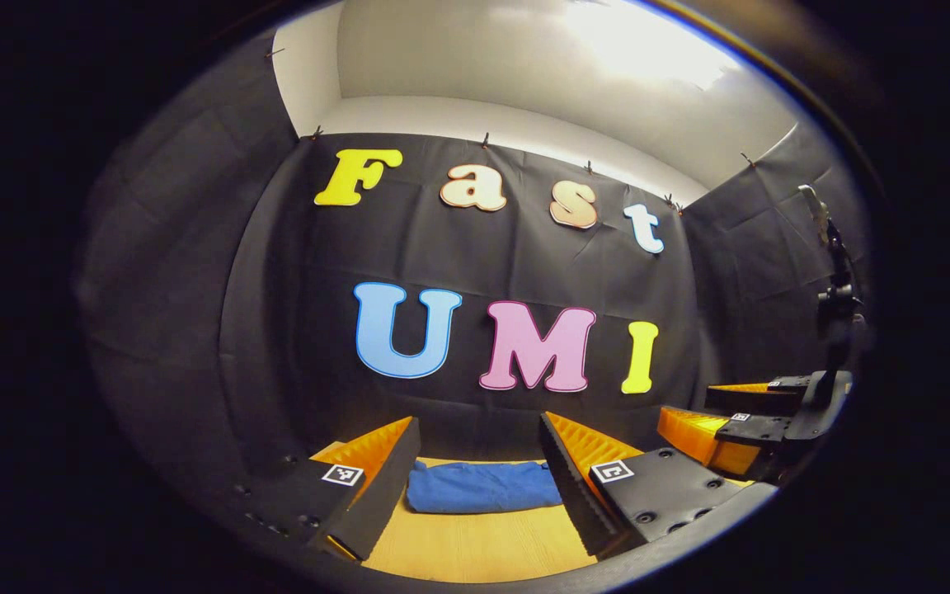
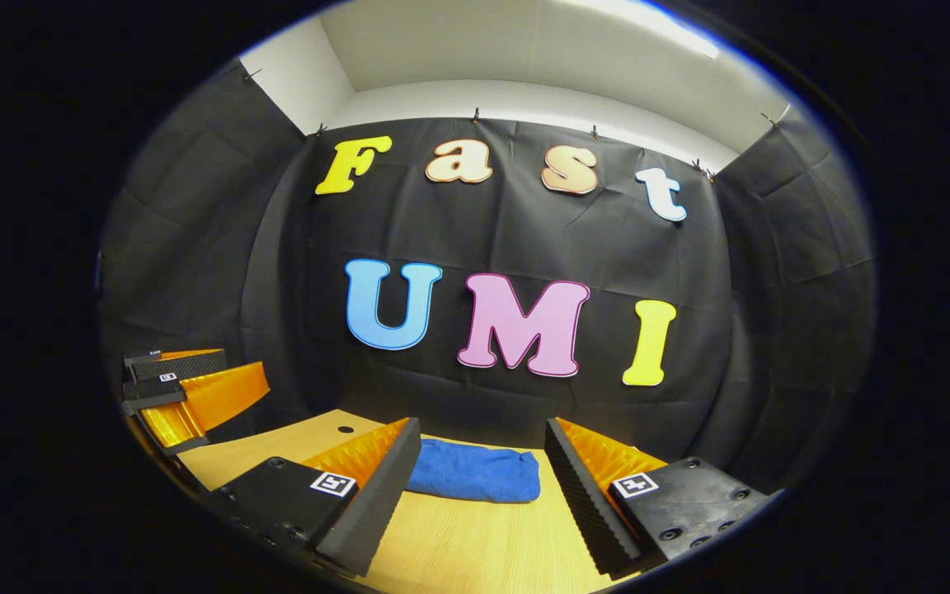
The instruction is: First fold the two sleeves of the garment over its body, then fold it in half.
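The blue terry-cloth garment (image 1: 482, 487) lies folded into a compact bundle on the pale wooden desk (image 1: 475, 544), near the black cloth wall. The left tool (image 1: 479, 495) hangs above the desk in front of it, fingers spread wide, nothing between them. The right tool (image 2: 483, 495) hangs beside it, likewise spread and empty. From the left gripper view, the right tool appears off to the right.
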### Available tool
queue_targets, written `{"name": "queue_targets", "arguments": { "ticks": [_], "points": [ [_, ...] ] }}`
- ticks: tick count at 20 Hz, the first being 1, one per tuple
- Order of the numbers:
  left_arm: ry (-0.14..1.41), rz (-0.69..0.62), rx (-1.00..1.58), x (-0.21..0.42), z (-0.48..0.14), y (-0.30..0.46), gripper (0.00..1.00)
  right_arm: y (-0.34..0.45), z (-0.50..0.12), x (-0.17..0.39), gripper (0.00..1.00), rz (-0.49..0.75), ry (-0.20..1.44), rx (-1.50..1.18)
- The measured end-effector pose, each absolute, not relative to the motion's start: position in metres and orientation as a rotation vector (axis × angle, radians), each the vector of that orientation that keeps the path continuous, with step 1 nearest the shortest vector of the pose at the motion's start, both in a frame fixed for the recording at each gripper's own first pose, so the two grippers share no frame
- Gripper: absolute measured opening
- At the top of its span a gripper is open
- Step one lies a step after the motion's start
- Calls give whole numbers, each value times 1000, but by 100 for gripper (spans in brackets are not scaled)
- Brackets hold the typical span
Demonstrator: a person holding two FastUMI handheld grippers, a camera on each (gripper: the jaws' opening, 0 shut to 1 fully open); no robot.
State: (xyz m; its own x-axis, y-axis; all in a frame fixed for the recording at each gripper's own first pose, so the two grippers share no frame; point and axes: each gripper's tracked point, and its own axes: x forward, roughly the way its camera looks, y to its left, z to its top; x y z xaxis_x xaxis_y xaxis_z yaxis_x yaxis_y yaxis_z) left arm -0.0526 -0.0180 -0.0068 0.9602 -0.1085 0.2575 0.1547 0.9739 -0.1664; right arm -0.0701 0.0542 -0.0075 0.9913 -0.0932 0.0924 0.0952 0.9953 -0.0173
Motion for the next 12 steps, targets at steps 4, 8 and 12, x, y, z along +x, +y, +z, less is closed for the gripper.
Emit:
{"name": "queue_targets", "arguments": {
  "ticks": [4, 8, 12],
  "points": [
    [-268, -133, -191, -51, -3, -12, 81, 55, -10, -67, 96, -104, -89, -20],
    [-275, -132, -159, -48, -2, -4, 82, 60, -12, -59, 96, -99, -79, -14],
    [-292, -123, -132, -47, 3, 1, 82, 65, -15, -54, 96, -93, -72, -24]
  ]
}}
